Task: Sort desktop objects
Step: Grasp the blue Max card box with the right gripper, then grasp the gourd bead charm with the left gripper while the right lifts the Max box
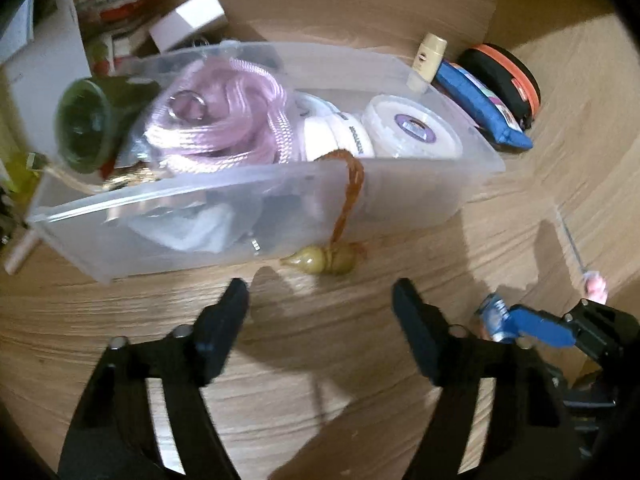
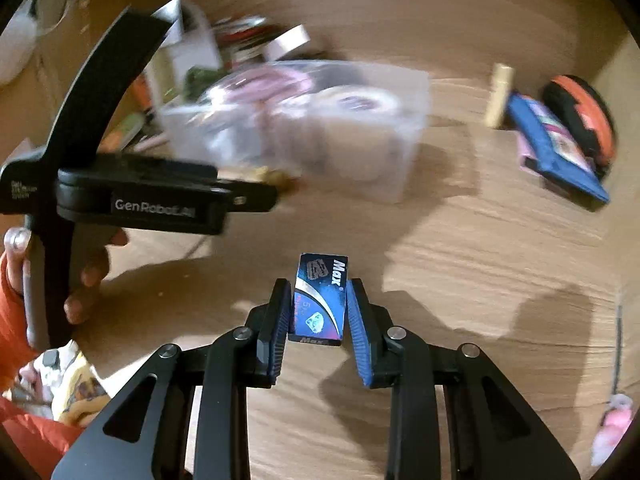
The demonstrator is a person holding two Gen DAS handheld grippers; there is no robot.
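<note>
**Right gripper clamps a small blue box; left gripper stands wide before the bin**

The right gripper (image 2: 319, 312) is closed on a small dark-blue box (image 2: 321, 296) printed "Max" — its blue-ribbed pads press both long sides, and the box stands upright between them above the wooden desk (image 2: 460, 264).

The left gripper (image 1: 320, 300) has its jaws spread wide with nothing between them, only bare desk. Just beyond its fingertips lies an olive gourd-shaped pendant (image 1: 320, 262) on the desk, touching the near wall of a clear plastic bin (image 1: 280, 208). A brown braided cord (image 1: 352, 188) runs from the pendant up over the bin's near rim.

Inside the bin: a coil of pink cord (image 1: 224, 128) on the left, a white tape roll (image 1: 414, 128) on the right, and pale cloth low against the near wall. A dark green glass (image 1: 86, 124) tilts at the bin's left end.

Far right of the bin, a cream tube (image 1: 428, 56), a blue pouch (image 1: 480, 104) and a round black case with an orange rim (image 1: 504, 76) lie close together on the desk. Far left, papers and a white box (image 1: 192, 20) are piled — blurred.

In the right wrist view a hand (image 2: 86, 276) in an orange sleeve grips the left gripper's handle.
</note>
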